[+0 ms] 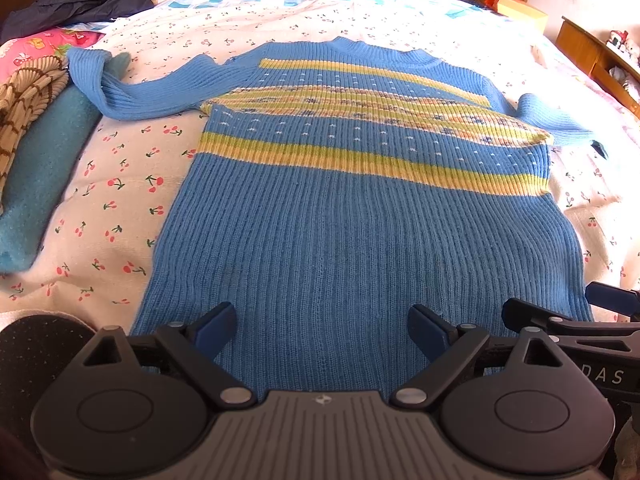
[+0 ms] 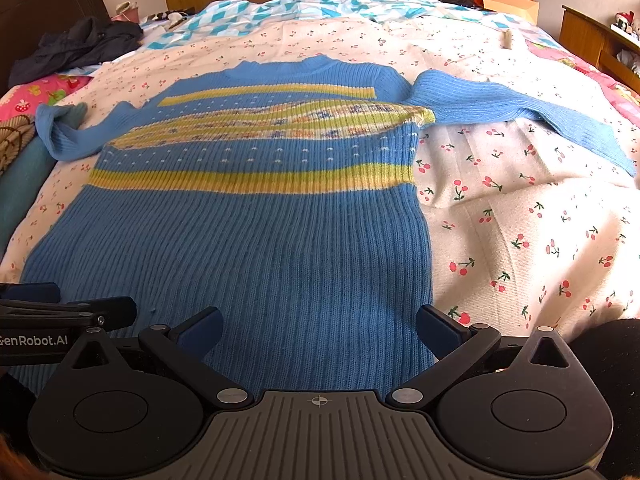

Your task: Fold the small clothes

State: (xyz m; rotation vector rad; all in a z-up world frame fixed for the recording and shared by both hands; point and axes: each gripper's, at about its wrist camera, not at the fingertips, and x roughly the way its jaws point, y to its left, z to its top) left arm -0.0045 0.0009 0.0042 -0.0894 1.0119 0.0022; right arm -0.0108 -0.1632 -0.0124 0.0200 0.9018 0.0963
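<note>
The bed [image 1: 132, 208], covered with a white cherry-print quilt, carried everything. On it a blue ribbed knit sweater with yellow-green stripes [image 1: 360, 220] lay flat, front up, neck toward the far side and hem toward the person, both sleeves spread outward. The left sleeve [image 1: 132, 96] bent back at its cuff near a teal folded cloth [image 1: 44, 184]; the right sleeve [image 2: 520, 120] stretched out across the quilt. A dark crumpled garment [image 1: 80, 0] sat well apart at the far left corner, and an orange box [image 2: 508, 0] at the far right.

Step judged: sweater already laid out and flattened, no fold made yet, so the task was at its start.

The left gripper [image 1: 320, 332] hovered over the hem with jaws spread wide, holding nothing. The right gripper [image 2: 318, 330] hung just beside it over the right part of the hem, equally wide open and empty.

The next move probably called for pinching a sleeve or side edge and bringing it in across the body; the thick knit would likely need a deep bite so it doesn't slip.

Writing: "enRobot.AI" read on the left gripper's side, first letter cut off, in the right wrist view; "DAS" on the right gripper's side in the left wrist view, partial. No label visible on the sweater.
</note>
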